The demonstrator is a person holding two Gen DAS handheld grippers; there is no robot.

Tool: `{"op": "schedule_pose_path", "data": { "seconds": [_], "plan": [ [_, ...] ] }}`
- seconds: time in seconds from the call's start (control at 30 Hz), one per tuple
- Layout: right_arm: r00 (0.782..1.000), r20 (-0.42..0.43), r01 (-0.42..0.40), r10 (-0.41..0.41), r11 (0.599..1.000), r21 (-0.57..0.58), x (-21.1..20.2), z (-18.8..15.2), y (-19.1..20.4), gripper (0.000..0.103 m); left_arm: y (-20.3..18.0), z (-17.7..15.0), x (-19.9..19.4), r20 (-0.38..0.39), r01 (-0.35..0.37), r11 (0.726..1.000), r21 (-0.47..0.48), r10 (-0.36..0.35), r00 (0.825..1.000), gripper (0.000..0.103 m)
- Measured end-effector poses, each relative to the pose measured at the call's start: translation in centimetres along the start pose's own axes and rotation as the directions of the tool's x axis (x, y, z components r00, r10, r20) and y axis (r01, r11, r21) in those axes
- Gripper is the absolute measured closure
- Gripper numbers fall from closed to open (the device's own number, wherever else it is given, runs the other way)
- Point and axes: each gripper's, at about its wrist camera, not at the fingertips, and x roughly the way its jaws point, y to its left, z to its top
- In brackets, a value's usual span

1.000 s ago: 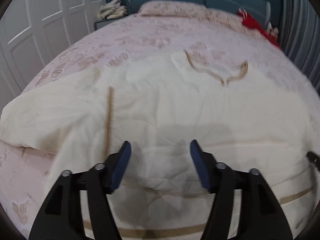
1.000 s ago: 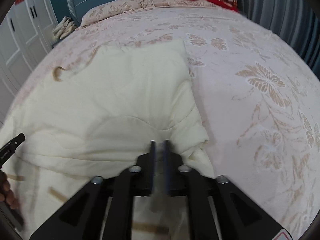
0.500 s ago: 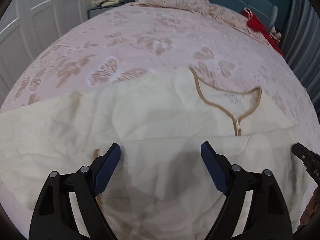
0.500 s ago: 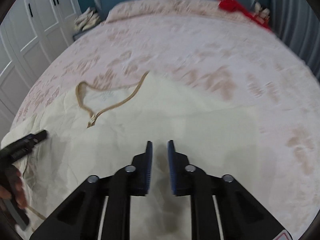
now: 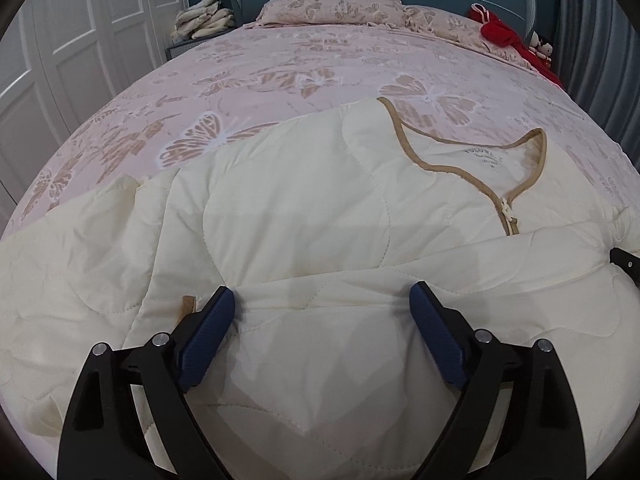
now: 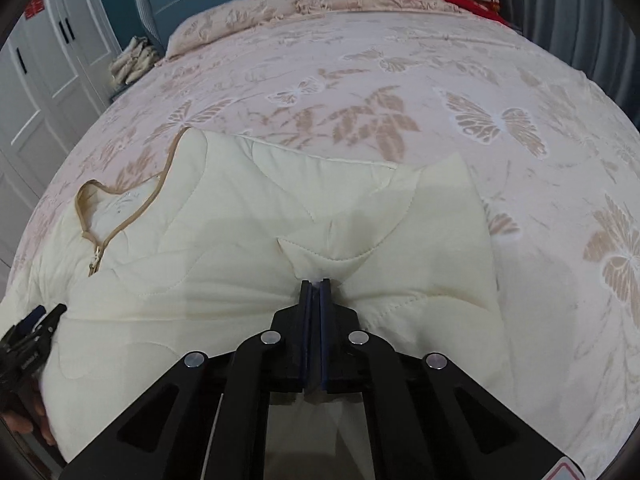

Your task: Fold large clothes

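- Right now the cream quilted jacket (image 5: 304,216) lies spread across the near part of the bed (image 5: 320,64), collar pointing toward the pillows (image 5: 332,8).
- Inside the tan-trimmed collar (image 5: 472,164) there is a small printed label (image 5: 486,157), too small to read; red paper cutouts (image 6: 34,6) on the wardrobe doors (image 6: 36,80) are unreadable too.
- Left gripper (image 5: 322,300) hovers over the folded hem, fingers spreading wider, nothing pressed between them.
- Right gripper (image 6: 315,282) has its fingers clamped tight on a pinch of jacket fabric.
- Plenty of bare bedspread lies beyond the collar and to the right of the sleeve edge (image 6: 476,208).
- Compared with a second ago, the collar and zip sit nearer in both views, and the right fingers have gone from a small gap to fully closed.
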Motion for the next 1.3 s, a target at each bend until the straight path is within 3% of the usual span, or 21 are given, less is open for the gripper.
{"op": "schedule_pose_path", "data": {
  "seconds": [0.23,0.33,0.43,0.6,0.8,0.9,1.0,1.1,1.2,1.27,1.3],
  "plan": [
    [0.997,0.041,0.062,-0.06,0.997,-0.047,0.3,-0.5,1.0,0.103,-0.2,-0.1,0.2,0.02,-0.015,1.0,0.006,0.015,1.0,0.015],
    [0.997,0.025,0.08,-0.078,0.995,-0.056,0.2,-0.4,1.2,0.103,-0.1,-0.1,0.0,0.021,-0.014,1.0,0.005,0.014,1.0,0.015],
    [0.988,-0.026,0.151,-0.153,0.986,-0.074,-1.9,-0.1,3.5,0.099,0.2,0.3,-1.4,0.018,-0.012,1.0,-0.009,0.012,1.0,0.016],
    [1.0,-0.027,-0.016,0.013,0.992,-0.129,-7.5,-3.6,10.1,0.095,3.6,-1.5,-6.8,0.023,0.039,0.993,-0.111,-0.036,0.999,0.016],
    [0.977,-0.134,-0.193,0.165,0.952,-0.236,-8.8,-9.7,20.1,0.095,13.5,-5.9,-12.7,0.009,0.014,0.955,-0.297,-0.013,1.0,0.014],
    [0.973,-0.162,-0.205,0.165,0.94,-0.274,-8.0,-11.6,23.5,0.095,21.3,-8.0,-13.5,-0.033,-0.022,0.892,-0.451,0.007,0.999,0.014],
    [0.983,-0.154,-0.144,0.102,0.944,-0.296,-6.7,-12.8,24.8,0.095,30.1,-9.9,-13.9,-0.053,-0.079,0.79,-0.609,0.059,0.997,0.014],
    [0.987,-0.134,-0.121,0.084,0.948,-0.296,-6.1,-13.3,24.9,0.095,36.3,-11.0,-13.8,-0.046,-0.099,0.701,-0.706,0.094,0.995,0.014],
    [0.992,-0.108,-0.09,0.057,0.938,-0.333,-6.1,-13.8,25.4,0.095,40.5,-11.9,-12.7,-0.053,-0.104,0.619,-0.778,0.102,0.993,0.014],
    [0.994,-0.096,-0.078,0.046,0.932,-0.354,-6.4,-13.9,25.6,0.095,42.7,-12.7,-11.8,-0.011,-0.051,0.537,-0.842,0.077,0.997,0.015],
    [0.994,-0.099,-0.075,0.043,0.932,-0.355,-6.5,-13.8,25.6,0.094,42.9,-12.5,-11.8,-0.003,-0.049,0.527,-0.848,0.088,0.996,0.02]
  ]
}}
